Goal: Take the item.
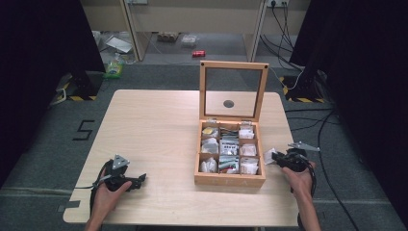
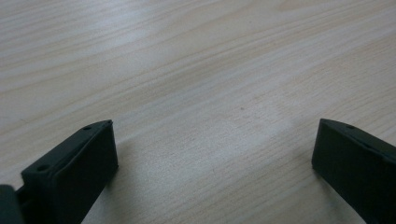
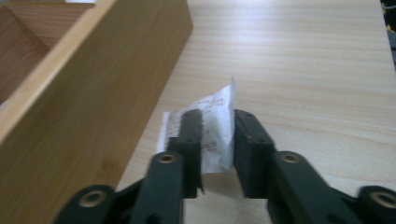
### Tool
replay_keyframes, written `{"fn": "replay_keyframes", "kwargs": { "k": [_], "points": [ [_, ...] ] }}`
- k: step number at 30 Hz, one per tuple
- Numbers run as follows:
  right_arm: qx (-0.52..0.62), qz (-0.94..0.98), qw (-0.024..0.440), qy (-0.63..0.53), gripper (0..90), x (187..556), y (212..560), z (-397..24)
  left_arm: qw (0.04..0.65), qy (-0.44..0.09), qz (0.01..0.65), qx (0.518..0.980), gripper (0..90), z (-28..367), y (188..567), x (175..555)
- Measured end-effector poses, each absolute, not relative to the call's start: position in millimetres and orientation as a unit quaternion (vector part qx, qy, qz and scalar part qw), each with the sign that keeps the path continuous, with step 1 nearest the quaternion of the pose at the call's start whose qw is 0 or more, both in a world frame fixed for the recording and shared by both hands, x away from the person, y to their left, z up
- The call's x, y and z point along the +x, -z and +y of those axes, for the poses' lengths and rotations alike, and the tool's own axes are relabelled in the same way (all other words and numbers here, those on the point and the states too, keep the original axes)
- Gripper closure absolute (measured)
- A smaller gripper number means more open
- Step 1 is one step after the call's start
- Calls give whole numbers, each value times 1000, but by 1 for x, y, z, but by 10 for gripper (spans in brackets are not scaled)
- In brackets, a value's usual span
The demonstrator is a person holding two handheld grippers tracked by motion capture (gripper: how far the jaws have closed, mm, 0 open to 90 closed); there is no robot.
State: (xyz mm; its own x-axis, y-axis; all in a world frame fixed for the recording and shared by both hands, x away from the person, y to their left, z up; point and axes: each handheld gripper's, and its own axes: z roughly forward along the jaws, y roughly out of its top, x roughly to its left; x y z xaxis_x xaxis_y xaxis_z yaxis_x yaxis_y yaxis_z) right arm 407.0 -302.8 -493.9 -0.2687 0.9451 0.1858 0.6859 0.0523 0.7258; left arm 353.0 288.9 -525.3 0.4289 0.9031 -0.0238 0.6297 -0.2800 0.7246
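Right gripper view: a small white packet (image 3: pixel 212 126) with printed text stands between the two black jaws of my right gripper (image 3: pixel 218 140). The jaws sit a little apart. The left pad lies against the packet's face; a slim gap shows on the other side, so I read this as a loose hold at best, not a firm pinch. I cannot tell whether the packet's lower edge rests on the table (image 3: pixel 303 70). The wooden box (image 3: pixel 84 98) wall is just beside the packet, on the left of this view.

High view: the box (image 1: pixel 230 179) stands open, lid upright, its nine compartments holding packets of various kinds. My right gripper (image 1: pixel 275 156) and the packet (image 1: pixel 269 155) are just off the box's right wall, outside it, near the front corner. My left gripper (image 1: pixel 139 179) lies well to the left of the box.

Left gripper view: jaws wide apart, nothing between them, bare table (image 2: pixel 196 70) below.

Progress, as I judge it: one packet is out of the box, or about to go in; the direction is not clear. All the other packets are inside.
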Motion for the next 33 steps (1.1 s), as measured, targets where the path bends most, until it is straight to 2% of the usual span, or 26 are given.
{"fn": "replay_keyframes", "kwargs": {
  "k": [14,33],
  "points": [
    [588,689,181,-384,627,407,490,-313,339,-201,495,774,0,289,525,353],
    [579,672,188,-421,430,411,468,-305,339,-201,495,774,0,289,525,353]
  ]
}}
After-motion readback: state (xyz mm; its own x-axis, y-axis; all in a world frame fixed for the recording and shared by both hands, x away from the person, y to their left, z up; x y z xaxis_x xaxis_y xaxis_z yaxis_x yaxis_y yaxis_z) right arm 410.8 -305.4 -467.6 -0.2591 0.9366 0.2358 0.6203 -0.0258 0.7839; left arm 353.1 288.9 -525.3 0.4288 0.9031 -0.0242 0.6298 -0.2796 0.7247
